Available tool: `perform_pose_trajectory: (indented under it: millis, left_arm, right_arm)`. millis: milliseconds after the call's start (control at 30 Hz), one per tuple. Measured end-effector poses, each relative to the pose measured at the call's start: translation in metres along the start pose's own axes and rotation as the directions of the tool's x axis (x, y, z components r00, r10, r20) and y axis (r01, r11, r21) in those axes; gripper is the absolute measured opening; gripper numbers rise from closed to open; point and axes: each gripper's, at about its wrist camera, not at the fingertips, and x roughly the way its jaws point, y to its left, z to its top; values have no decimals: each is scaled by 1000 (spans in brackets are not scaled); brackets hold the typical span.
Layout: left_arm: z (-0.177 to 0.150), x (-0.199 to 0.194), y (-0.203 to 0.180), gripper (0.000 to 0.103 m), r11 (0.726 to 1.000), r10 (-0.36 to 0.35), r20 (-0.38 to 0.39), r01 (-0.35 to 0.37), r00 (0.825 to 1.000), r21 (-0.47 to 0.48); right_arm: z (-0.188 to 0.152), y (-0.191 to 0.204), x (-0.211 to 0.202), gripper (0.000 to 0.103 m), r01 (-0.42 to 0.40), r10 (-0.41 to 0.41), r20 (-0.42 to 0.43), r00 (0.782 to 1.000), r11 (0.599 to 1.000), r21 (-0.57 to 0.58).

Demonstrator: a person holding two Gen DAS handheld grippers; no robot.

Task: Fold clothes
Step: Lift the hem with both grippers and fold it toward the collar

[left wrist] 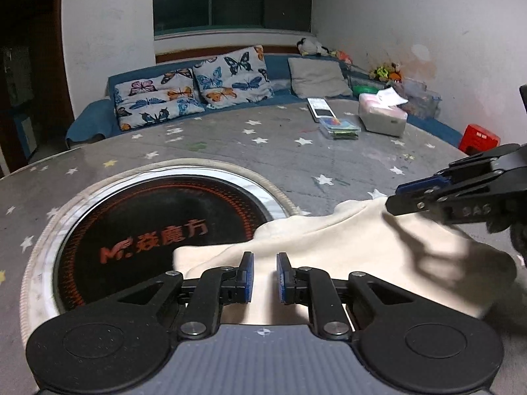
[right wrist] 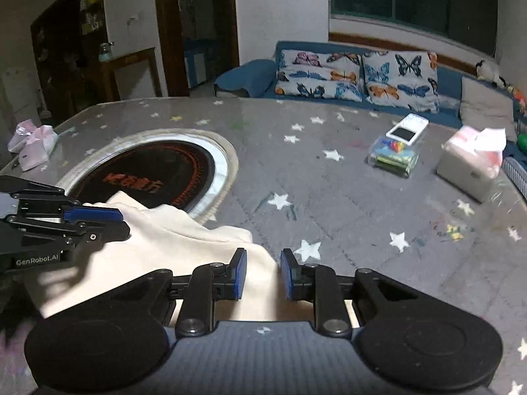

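- Cream garment lies bunched on the star-print table, its far corner over the round cooktop.
- Left gripper spread, cloth directly under and between its fingers.
- Right gripper spread, at the garment's right edge.
- Long axis runs left-right between both grippers; each is about equally near.

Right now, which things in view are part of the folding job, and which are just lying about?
Part of the job: cream garment, left gripper, right gripper.

Lying about: tissue box, clear plastic box, white device, butterfly cushions, inset round hotplate.
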Motion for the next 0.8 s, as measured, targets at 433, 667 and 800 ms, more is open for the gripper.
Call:
perform_pose_trajectory:
  millis: [433, 667, 800]
  left_arm:
    - [-12, -3, 37, 19, 993, 97, -15, -98, 995, -67]
    - [3, -2, 24, 19, 997, 52, 15, -51, 999, -64]
    - [12, 14, 7, 19, 999, 41, -2, -41, 999, -13]
  right_arm:
    - [-26, 28, -7, 35, -57, 56, -27, 998, 998, -41]
    - [-28, 26, -7, 44, -50, 49, -19, 999, 998, -31]
    - [-28, 25, -6, 49, -46, 46, -17, 999, 999, -25]
